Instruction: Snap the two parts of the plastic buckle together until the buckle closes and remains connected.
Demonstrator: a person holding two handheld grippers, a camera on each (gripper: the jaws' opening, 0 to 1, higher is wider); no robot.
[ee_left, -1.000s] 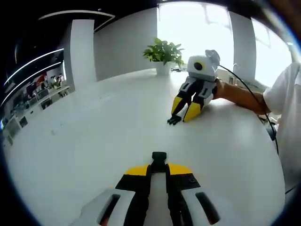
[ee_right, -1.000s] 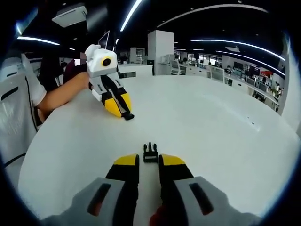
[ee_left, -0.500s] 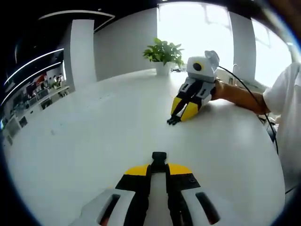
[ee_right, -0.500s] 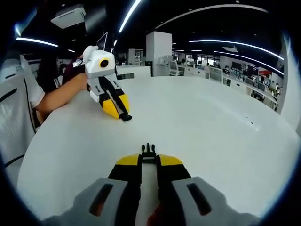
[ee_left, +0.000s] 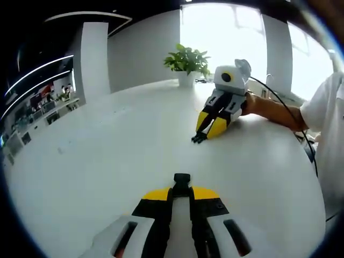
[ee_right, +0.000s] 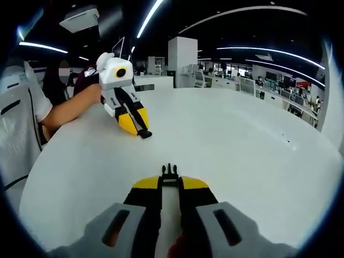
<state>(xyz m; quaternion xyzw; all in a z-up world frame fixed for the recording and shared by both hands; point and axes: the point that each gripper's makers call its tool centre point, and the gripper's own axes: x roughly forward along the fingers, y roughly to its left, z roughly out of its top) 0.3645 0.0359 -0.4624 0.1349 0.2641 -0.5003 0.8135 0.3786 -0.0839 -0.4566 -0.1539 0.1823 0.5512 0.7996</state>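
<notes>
My left gripper (ee_left: 181,191) is shut on the black socket half of the buckle (ee_left: 181,181), which sticks out past its yellow tips just above the white table (ee_left: 107,150). In the right gripper view, my right gripper (ee_right: 170,183) is shut on the black pronged half (ee_right: 170,173), prongs pointing forward. Each gripper appears across the table in the other's view: the right gripper (ee_left: 206,130) with its pronged half (ee_left: 198,138), and the left gripper (ee_right: 137,126) with its socket half (ee_right: 145,134). The two halves are well apart.
A potted plant (ee_left: 187,61) stands at the table's far edge. A person's forearm (ee_left: 271,110) and white sleeve (ee_left: 328,102) come in from the right, with a thin cable (ee_left: 279,97) over the arm. Office desks (ee_right: 252,83) lie beyond the table.
My right gripper's jaws, open around the pronged half a second ago, have shut on it. The left gripper still holds the socket half; both have barely shifted since.
</notes>
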